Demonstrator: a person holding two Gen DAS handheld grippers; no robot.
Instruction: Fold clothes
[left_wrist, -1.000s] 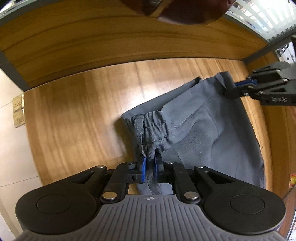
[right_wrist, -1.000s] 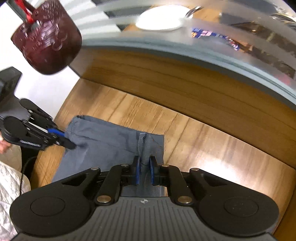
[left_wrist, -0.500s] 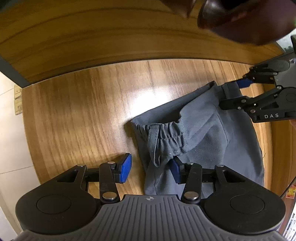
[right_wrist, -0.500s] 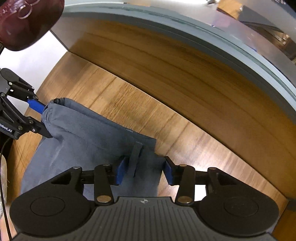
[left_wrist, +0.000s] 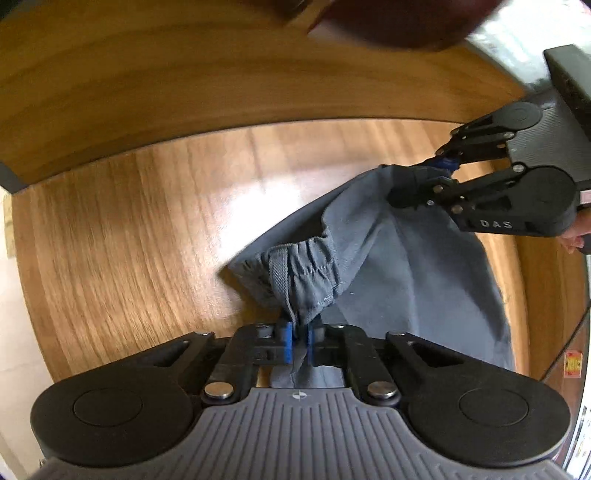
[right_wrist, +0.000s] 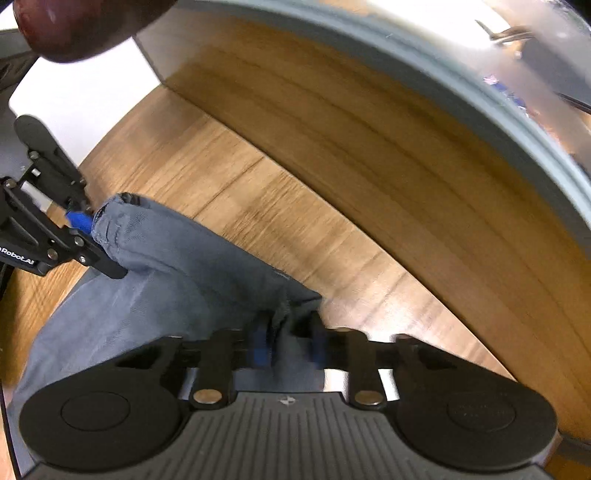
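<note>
The left claw (left_wrist: 300, 341) is clenched on the gathered waistband of the grey trousers (left_wrist: 399, 266), which lie on the wooden desk (left_wrist: 129, 229). The right claw (right_wrist: 288, 343) is closing on the waistband's other corner, cloth between its blurred blue pads (right_wrist: 260, 349).

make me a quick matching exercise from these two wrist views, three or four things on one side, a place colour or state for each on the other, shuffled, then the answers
Things:
1. left gripper
2. grey trousers
3. table
4. gripper pads

Descriptions:
A. blue
B. wooden, lying under the cloth
C. shut on the gathered waistband
D. bunched up, pinched at two spots

Pairs: 1-C, 2-D, 3-B, 4-A
</note>
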